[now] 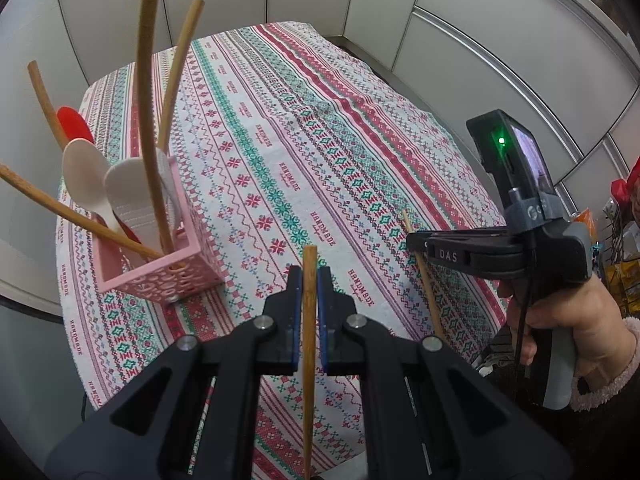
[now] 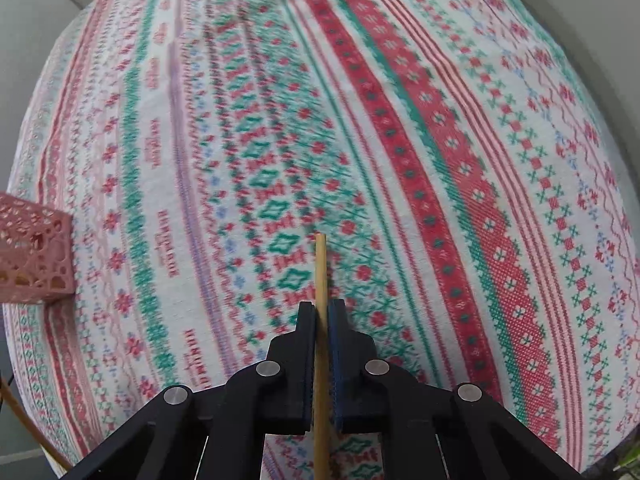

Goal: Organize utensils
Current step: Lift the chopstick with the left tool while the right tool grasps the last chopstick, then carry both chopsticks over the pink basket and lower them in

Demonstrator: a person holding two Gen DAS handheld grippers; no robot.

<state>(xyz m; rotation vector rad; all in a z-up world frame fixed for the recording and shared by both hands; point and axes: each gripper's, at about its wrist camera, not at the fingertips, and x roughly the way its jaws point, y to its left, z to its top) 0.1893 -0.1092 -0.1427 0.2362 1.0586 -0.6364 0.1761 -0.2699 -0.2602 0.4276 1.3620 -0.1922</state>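
My left gripper (image 1: 309, 280) is shut on a wooden utensil handle (image 1: 309, 340) that stands between its blue pads above the near edge of the table. My right gripper (image 2: 321, 312) is shut on another thin wooden stick (image 2: 321, 280); it also shows in the left wrist view (image 1: 416, 244), held by a hand at the right, with its stick (image 1: 426, 280) pointing down. A pink perforated holder (image 1: 160, 272) on the left holds several wooden-handled utensils, white spoons (image 1: 86, 176) and a red one (image 1: 74, 124). Its corner shows in the right wrist view (image 2: 34, 252).
A patterned red, green and white tablecloth (image 1: 320, 152) covers the table. White cabinet doors (image 1: 500, 40) stand behind and to the right. Cluttered items (image 1: 624, 248) sit at the far right edge.
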